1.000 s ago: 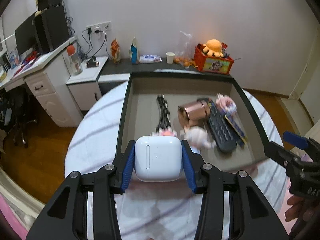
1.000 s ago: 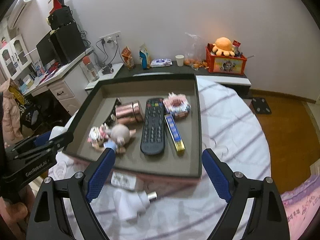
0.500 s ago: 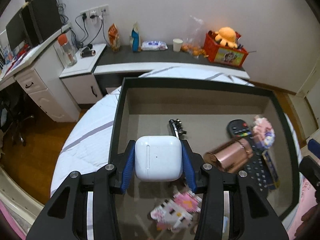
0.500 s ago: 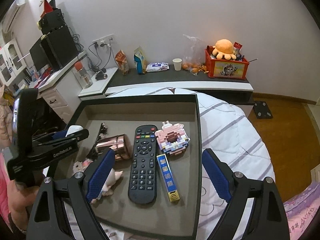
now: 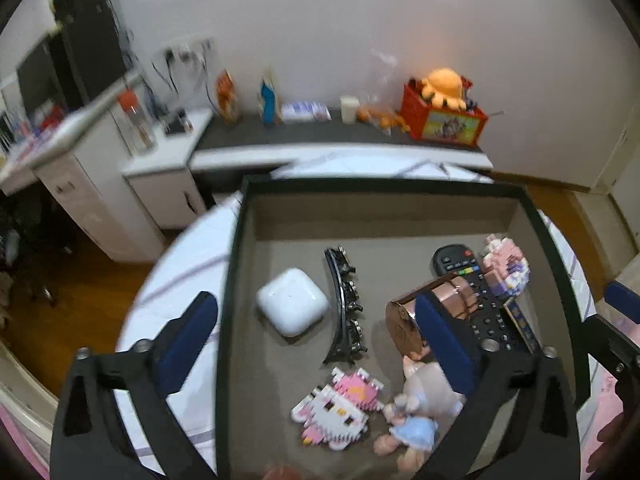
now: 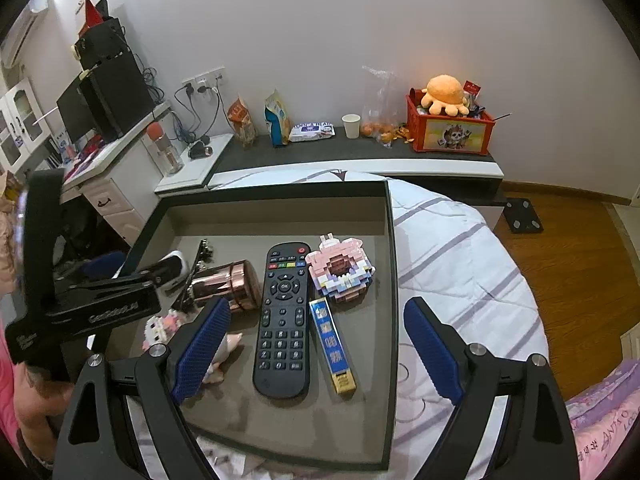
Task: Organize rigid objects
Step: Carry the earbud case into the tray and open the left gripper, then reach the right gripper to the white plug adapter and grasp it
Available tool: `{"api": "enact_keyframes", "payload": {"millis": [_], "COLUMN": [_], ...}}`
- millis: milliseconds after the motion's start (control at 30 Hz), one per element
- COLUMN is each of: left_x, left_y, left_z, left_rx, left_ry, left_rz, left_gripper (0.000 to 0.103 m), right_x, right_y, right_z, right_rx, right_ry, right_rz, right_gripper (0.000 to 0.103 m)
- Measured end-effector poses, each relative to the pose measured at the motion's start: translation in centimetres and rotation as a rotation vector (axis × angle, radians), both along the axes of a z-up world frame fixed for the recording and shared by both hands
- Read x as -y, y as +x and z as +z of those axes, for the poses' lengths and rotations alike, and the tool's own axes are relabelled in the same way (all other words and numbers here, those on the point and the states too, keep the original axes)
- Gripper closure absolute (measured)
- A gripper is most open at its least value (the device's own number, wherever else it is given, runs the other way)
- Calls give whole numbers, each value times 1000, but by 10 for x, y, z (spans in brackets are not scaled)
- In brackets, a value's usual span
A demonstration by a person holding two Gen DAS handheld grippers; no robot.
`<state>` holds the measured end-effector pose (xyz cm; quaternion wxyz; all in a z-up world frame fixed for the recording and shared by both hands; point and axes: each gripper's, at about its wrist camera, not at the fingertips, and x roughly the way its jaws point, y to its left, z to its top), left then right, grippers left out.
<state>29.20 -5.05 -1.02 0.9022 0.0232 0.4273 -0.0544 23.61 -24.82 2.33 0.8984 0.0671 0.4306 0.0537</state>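
White striped bedding (image 6: 452, 248) carries a dark, shallow tray (image 5: 384, 216). On its floor near the left wall lies the white earbud case (image 5: 293, 301), free of the left gripper (image 5: 316, 344), whose jaws have just been opening and now stand wide with nothing between them. Right of the case lie a black hair clip (image 5: 343, 307), a copper cup (image 5: 428, 312) and a remote (image 6: 285, 320). The right gripper (image 6: 316, 354) hangs open and empty above the tray's near right part.
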Motion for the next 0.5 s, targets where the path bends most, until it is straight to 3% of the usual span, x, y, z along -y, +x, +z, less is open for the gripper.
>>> {"api": "enact_keyframes", "payload": {"millis": [233,500], "left_x": [-12,-20], "left_y": [-49,-105], "left_z": [33,50], "left_rx": [82,113], "left_ry": [7,-2], "left_rz": [39,48], "left_gripper": [0,0], "right_x": [-2,-4], "right_y": [-34,-70], "right_z": [16,25], "right_rx": [30,46], "right_ry": [-1,2], "right_rz": [-2,-8], "right_gripper": [13,13]}}
